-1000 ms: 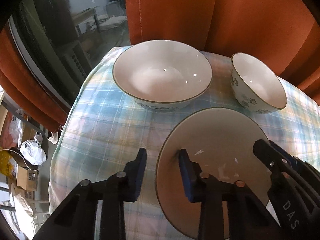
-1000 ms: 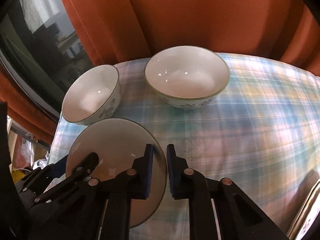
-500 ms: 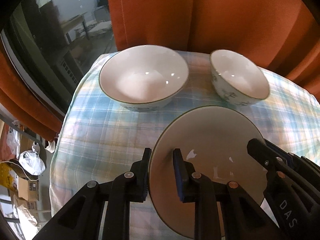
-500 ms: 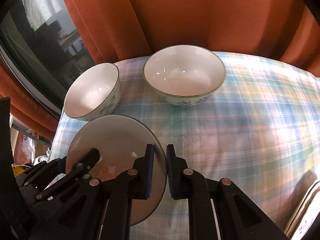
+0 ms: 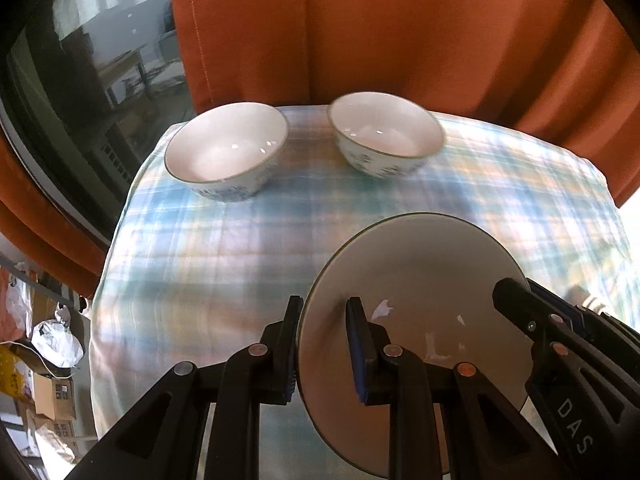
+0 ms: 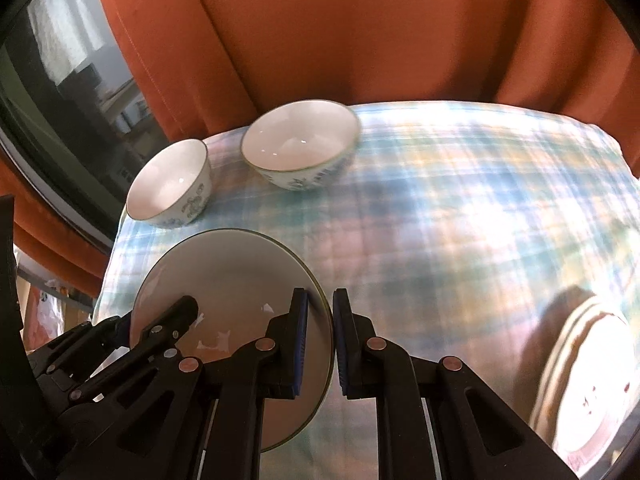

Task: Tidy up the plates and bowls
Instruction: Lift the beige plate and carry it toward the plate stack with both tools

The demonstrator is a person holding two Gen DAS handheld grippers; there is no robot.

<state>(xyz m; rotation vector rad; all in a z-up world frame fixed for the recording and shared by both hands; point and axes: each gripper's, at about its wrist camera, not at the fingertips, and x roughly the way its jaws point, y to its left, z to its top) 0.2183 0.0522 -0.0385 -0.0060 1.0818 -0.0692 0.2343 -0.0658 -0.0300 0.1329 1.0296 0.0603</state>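
Observation:
A pale round plate (image 5: 420,280) hangs tilted above the plaid tablecloth (image 5: 240,248), held from both sides. My left gripper (image 5: 325,320) is shut on its left rim. In the right wrist view my right gripper (image 6: 320,308) is shut on the right rim of the same plate (image 6: 232,272). Each view also shows the other gripper's black fingers (image 5: 516,300) on the plate's far side. Two white bowls with blue flower patterns stand upright at the far edge: one (image 5: 226,148) at the left corner, the other (image 5: 386,132) beside it.
Orange curtains (image 5: 400,32) hang right behind the table, with a dark window (image 5: 80,80) to the left. A stack of plates (image 6: 592,372) lies at the near right of the tablecloth (image 6: 460,220). Boxes and bags (image 5: 44,352) sit on the floor below the left edge.
The left gripper's jaws closed onto the plate rim. Both grippers then lifted the plate and carried it back and rightward, so the bowls now look smaller and farther away.

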